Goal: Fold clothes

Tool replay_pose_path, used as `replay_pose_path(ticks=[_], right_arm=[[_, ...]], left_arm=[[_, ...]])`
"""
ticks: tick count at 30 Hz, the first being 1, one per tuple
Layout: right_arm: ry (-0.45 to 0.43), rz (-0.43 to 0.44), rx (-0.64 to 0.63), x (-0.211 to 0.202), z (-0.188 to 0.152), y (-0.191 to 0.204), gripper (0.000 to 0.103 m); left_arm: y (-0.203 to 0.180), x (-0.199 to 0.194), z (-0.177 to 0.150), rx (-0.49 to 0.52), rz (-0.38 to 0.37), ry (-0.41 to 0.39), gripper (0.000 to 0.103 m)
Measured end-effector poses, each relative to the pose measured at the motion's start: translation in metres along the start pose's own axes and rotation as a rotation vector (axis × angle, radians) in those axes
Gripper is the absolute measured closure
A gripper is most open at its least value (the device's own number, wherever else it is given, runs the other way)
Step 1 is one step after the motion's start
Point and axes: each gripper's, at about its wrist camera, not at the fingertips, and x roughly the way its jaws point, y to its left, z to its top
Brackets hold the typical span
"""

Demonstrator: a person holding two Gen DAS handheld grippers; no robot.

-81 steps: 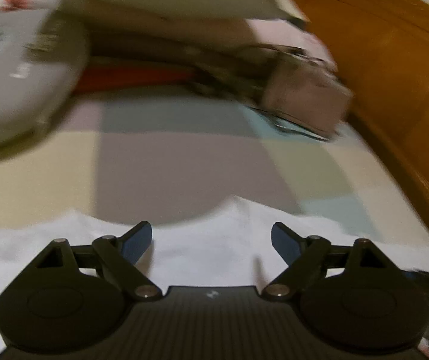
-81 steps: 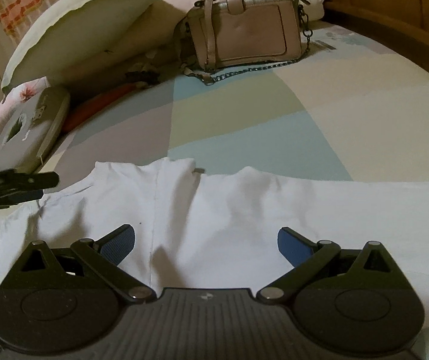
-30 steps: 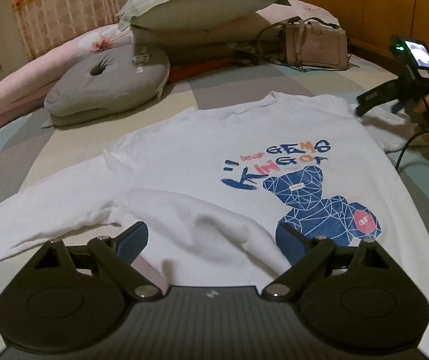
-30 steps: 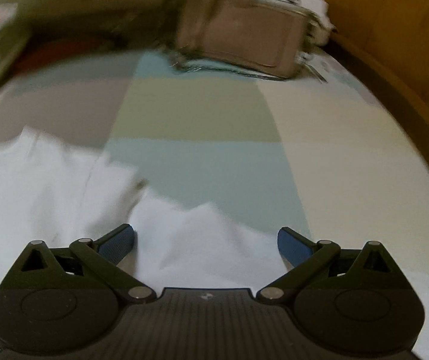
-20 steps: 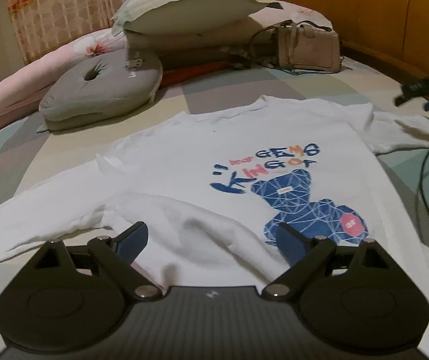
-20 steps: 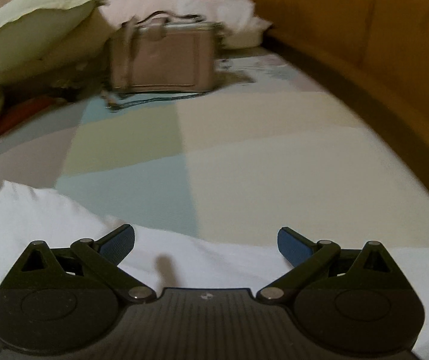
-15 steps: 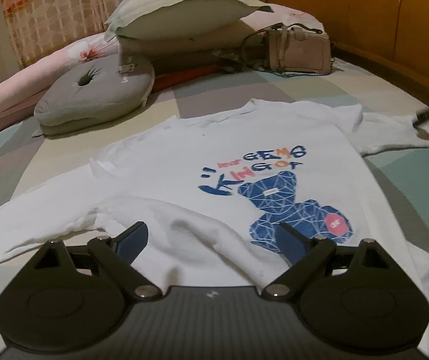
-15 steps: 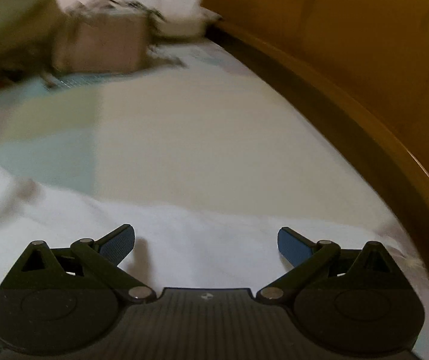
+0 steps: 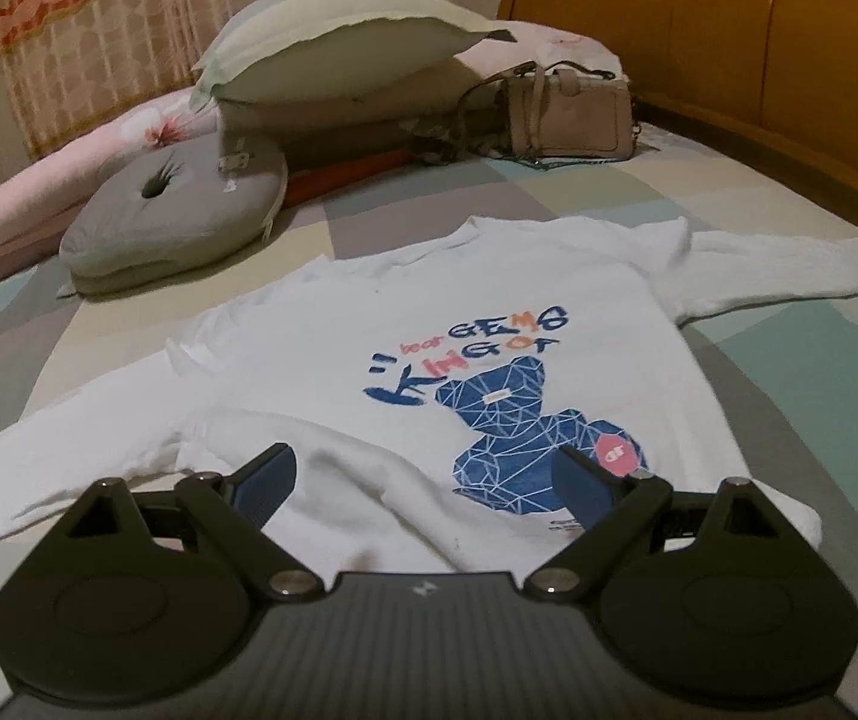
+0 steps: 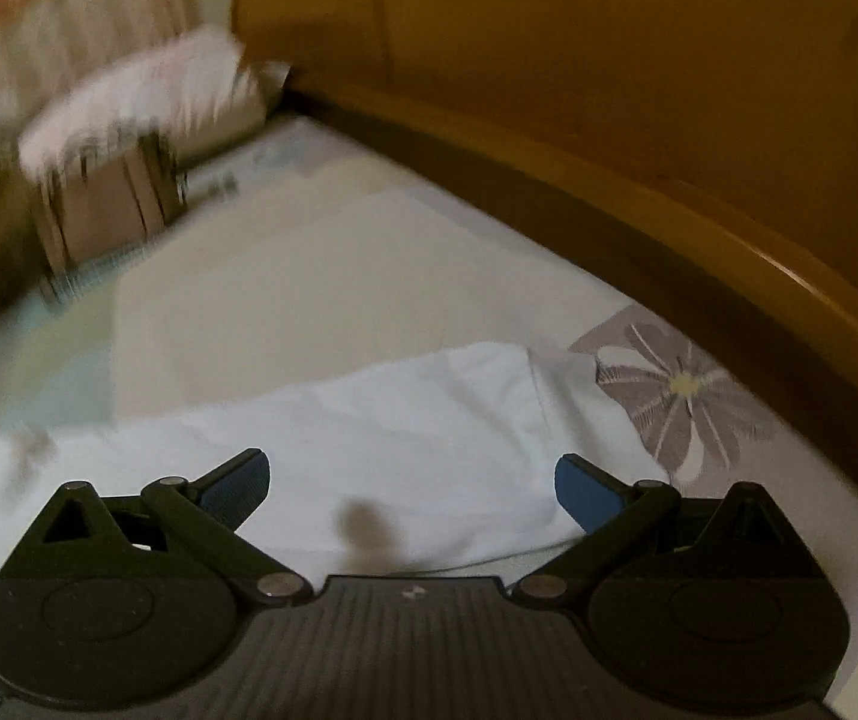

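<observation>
White cotton, long-sleeved, the sweatshirt with a blue geometric bear print (image 9: 429, 324) lies front-up and spread flat across the middle of the bed with the pastel patchwork sheet (image 9: 801, 222). Its neckline points toward the pillow end of the bed, its hem toward the camera. One sleeve stretches out to the bed's edge by the orange-brown wooden bed frame (image 9: 759, 60); the other runs out toward the opposite edge, with a fold of fabric bunched up near the hem.

In the right wrist view that outstretched sleeve (image 10: 405, 432) ends in its cuff close to the wooden frame, beside a purple flower printed on the sheet (image 10: 684, 396).

The left tongs (image 9: 423, 474) hover just above the hem with their blue-padded tips spread wide, grasping nothing. The right tongs (image 10: 412, 483) are likewise released, tips wide apart over the sleeve's cuff end; whether they touch the cloth I cannot tell.

Past the neckline, at the pillow end, sit a grey round cushion with a hole in its middle (image 9: 177, 210), a pale green-edged pillow (image 9: 339, 54) stacked on other bedding, and a dusty-pink leather handbag with a chain strap (image 9: 567, 114). A pink floral bolster (image 9: 69, 168) lies along the far edge behind the grey cushion, and a patterned orange-and-cream curtain (image 9: 99, 30) hangs behind it. The right wrist view is motion-blurred toward the handbag.
</observation>
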Motion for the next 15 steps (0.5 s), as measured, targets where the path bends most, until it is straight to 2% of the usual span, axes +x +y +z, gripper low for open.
replay_pose_path(ticks=[6, 9, 15], right_arm=[[0.011, 0.175, 0.203, -0.016, -0.011, -0.031, 0.0], [0.015, 0.24, 0.262, -0.011, -0.025, -0.04, 0.0], [-0.11, 0.303, 0.395, 0.012, -0.033, -0.059, 0.0]], left_arm=[[-0.002, 0.003, 0.0, -0.01, -0.012, 0.009, 0.011], [-0.005, 0.005, -0.001, -0.011, -0.032, 0.013, 0.011], [-0.008, 0.003, -0.001, -0.003, -0.026, 0.016, 0.011]])
